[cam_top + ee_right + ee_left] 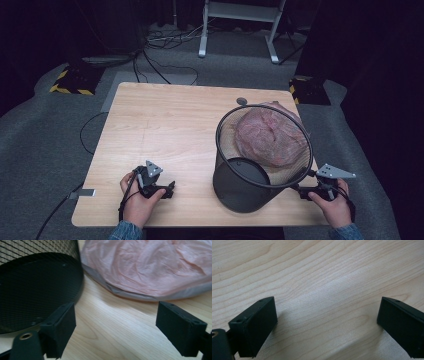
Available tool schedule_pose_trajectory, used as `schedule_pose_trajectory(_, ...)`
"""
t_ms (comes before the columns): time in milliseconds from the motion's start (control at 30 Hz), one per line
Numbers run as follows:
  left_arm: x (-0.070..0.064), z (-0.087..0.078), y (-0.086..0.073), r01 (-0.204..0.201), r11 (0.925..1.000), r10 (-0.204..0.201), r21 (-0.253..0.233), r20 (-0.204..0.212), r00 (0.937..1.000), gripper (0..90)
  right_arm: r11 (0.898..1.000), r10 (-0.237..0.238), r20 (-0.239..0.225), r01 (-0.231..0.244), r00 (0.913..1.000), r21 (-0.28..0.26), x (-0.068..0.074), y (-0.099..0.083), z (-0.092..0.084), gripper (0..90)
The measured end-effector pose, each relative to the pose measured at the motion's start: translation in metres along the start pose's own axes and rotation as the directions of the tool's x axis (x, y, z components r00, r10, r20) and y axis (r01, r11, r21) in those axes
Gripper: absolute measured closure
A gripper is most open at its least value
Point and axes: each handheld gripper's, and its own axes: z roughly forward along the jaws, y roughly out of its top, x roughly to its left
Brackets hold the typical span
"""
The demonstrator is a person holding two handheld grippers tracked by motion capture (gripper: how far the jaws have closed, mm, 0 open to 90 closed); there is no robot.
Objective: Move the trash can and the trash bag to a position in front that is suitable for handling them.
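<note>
A black wire-mesh basket (240,187) stands upright on the wooden table (165,130), right of centre near the front edge. A crumpled pink plastic bag (272,134) lies on the table just behind it, seen mostly through the mesh. My right gripper (302,191) is at the basket's lower right side, jaws open and empty. In the right gripper view the right gripper (115,325) has the basket (37,285) to its left and the bag (150,267) ahead. My left gripper (170,189) rests low over the table at the front left; in the left gripper view the left gripper (327,325) is open over bare wood.
A small dark disc (241,101) lies on the table behind the bag. Beyond the table, cables (160,60) run over grey carpet, and white stand legs (240,30) rise at the back. Yellow-and-black striped blocks (75,80) sit beside the far corners.
</note>
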Motion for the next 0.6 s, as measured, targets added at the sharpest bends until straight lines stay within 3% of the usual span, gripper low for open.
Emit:
schedule_pose_trajectory(100, 0.003, -0.003, -0.002, 0.004, 0.9998, -0.005, -0.019, -0.01, 0.9999, 11.2, 1.0, 0.005, 0.008, -0.005, 1.0, -0.002, 0.005, 0.005, 0.001, 18.7)
schedule_pose_trajectory(233, 0.006, -0.007, -0.005, 0.002, 0.9999, -0.002, -0.017, -0.029, 0.9996, 13.2, 1.0, -0.022, -0.006, 0.022, 0.9997, 0.001, 0.012, 0.012, 0.006, 20.2)
schedule_pose_trajectory(400, 0.011, -0.014, -0.008, 0.006, 0.9999, -0.006, -0.01, -0.075, 0.9971, 15.9, 0.999, -0.053, -0.043, 0.053, 0.9976, 0.002, 0.018, 0.019, 0.012, 21.1)
schedule_pose_trajectory(600, 0.016, -0.02, -0.011, 0.021, 0.9996, -0.022, -0.018, -0.09, 0.9957, 19.0, 0.995, -0.096, -0.093, 0.097, 0.991, 0.003, 0.022, 0.023, 0.018, 26.3)
